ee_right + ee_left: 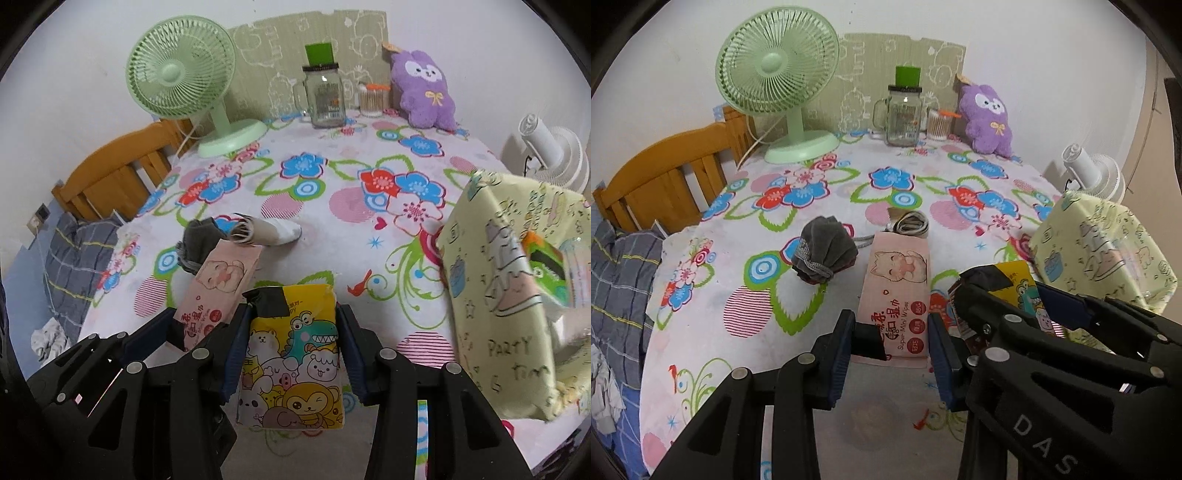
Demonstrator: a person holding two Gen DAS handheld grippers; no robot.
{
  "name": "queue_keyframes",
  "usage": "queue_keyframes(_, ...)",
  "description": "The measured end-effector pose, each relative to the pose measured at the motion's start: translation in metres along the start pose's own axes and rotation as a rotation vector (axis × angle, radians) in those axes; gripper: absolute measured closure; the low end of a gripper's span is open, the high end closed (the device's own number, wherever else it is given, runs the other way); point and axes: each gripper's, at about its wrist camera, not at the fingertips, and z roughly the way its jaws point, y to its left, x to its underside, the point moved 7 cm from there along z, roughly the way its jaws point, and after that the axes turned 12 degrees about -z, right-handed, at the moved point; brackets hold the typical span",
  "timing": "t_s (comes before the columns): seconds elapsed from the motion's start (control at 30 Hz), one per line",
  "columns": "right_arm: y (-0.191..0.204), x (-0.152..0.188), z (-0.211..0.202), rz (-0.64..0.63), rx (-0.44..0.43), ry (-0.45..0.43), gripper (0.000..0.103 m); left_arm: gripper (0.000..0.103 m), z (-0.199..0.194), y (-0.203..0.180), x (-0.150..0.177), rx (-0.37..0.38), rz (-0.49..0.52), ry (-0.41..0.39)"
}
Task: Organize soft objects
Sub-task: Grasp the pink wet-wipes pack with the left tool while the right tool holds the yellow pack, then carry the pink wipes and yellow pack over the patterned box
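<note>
My left gripper (890, 319) is shut on a pink wet-wipes pack (897, 280) with a cat drawing, held clear of the flowered tablecloth (746, 280). Beside it, my right gripper (292, 314) is shut on a yellow tissue pack (295, 373) printed with cartoon animals, also off the cloth. The pink pack (218, 288) shows at the left of the right wrist view. A grey balled sock (823, 254) and a rolled beige sock (266, 232) lie mid-table. A purple plush (424, 96) leans against the back wall.
A pale yellow cartoon-printed bag (498, 302) stands at the right with a green pack (546, 273) inside. At the back are a green fan (779, 77), a glass jar mug (903, 114) and a swab cup (938, 123). A wooden bed frame (665, 177) is at the left.
</note>
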Motion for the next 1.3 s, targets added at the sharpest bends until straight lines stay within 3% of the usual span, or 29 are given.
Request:
queue_keyframes(0.7, -0.005, -0.015, -0.076, -0.044, 0.009, -0.14, 0.053, 0.063, -0.065, -0.029, -0.013, 0.022, -0.004, -0.131)
queue_keyframes(1.3, -0.031, -0.027, -0.121, -0.058, 0.046, -0.229, 0.053, 0.063, -0.092, -0.067, -0.026, 0.054, 0.011, -0.206)
